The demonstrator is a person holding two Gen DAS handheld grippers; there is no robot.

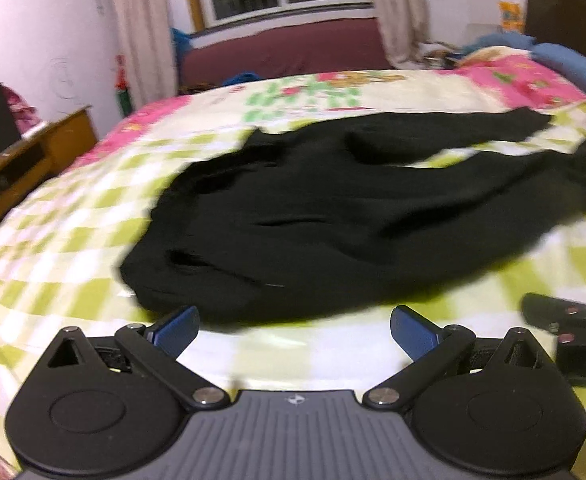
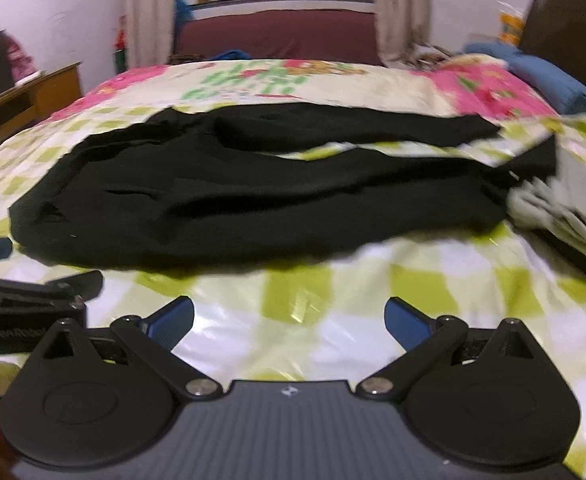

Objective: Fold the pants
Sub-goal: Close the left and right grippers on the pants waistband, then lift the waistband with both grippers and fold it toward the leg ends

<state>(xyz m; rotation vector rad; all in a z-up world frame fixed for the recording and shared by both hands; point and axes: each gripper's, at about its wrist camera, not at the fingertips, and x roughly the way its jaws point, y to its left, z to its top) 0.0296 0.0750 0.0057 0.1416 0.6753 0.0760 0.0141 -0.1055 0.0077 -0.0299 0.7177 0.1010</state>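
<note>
Black pants lie spread on the bed; the left hand-held gripper and the right hand-held gripper hover near, both wide and empty.

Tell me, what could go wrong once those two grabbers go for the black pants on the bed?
1. The black pants lie rumpled with legs splayed apart, so a pinch may catch only one layer and fold crooked.
2. The checkered bedspread is soft; an open hand-held gripper, left or right, might grab it with the pants.
3. Grey folded clothes touch the leg ends and could get dragged.
</note>
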